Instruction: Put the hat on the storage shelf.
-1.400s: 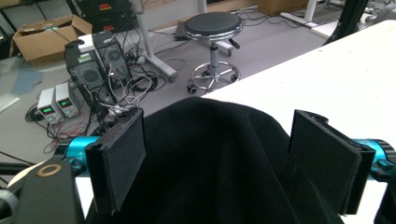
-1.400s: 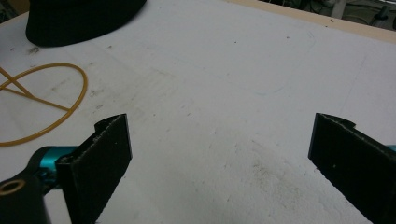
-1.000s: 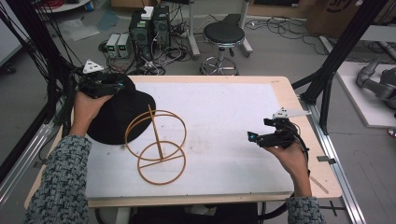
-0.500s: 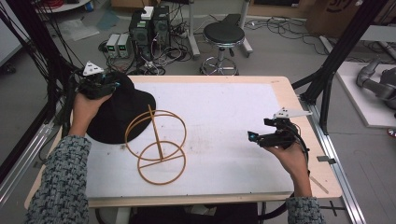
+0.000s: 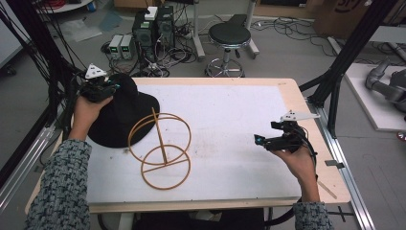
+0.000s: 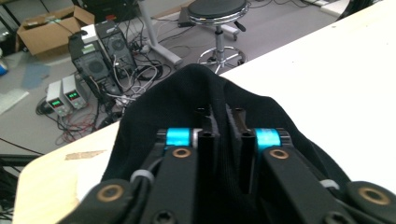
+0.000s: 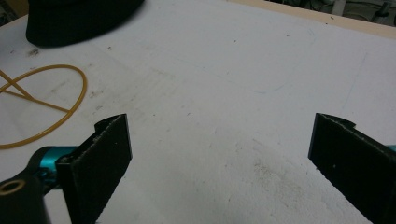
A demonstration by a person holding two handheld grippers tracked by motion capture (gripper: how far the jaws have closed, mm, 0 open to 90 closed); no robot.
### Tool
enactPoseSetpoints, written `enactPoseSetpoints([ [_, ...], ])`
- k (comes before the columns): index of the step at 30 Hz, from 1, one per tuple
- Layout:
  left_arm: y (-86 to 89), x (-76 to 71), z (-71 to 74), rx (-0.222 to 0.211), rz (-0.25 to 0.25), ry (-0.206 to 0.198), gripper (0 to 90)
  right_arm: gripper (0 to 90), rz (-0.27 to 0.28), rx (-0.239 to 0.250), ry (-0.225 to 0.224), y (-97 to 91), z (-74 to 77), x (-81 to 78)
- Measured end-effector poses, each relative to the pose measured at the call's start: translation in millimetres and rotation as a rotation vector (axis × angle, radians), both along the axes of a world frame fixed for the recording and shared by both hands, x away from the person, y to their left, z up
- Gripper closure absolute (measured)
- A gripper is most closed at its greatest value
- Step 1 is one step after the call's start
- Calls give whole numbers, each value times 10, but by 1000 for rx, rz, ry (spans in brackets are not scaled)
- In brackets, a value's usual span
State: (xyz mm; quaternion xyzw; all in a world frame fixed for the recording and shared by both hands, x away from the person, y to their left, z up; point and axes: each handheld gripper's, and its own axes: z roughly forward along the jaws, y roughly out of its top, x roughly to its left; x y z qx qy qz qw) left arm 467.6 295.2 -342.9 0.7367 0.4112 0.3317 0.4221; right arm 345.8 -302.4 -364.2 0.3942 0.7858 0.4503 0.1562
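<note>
The black knitted fabric hat point(image 5: 119, 115) sits at the far-left corner of the white-topped surface point(image 5: 230, 120), brim flat on the surface and crown bulging up toward the back edge — its long axis runs roughly from the person's left hand out toward the table's middle. Its near brim edge lies just under the upper ring of the tan wire two-ring stand point(image 5: 160, 143). The left hand-held gripper point(image 6: 223, 122) has just been closing and now pinches a fold of the crown fabric between its pads; a second ago the jaws stood wide over the same spot. The right hand-held gripper point(image 7: 219, 154) hovers wide open over bare surface — well apart from the hat, same place as before.
</note>
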Motion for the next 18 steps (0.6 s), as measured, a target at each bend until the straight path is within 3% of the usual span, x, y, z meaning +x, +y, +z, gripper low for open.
enactPoseSetpoints([
  [5, 3, -8, 14, 12, -2, -3, 870, 58, -1, 6, -3, -3, 2, 2],
  [14, 75, -71, 146, -19, 2, -40, 872, 58, -1, 8, -2, -9, 7, 3],
  [18, 99, -117, 231, -28, -19, -61, 873, 59, 0, 8, -8, -14, 9, 0],
])
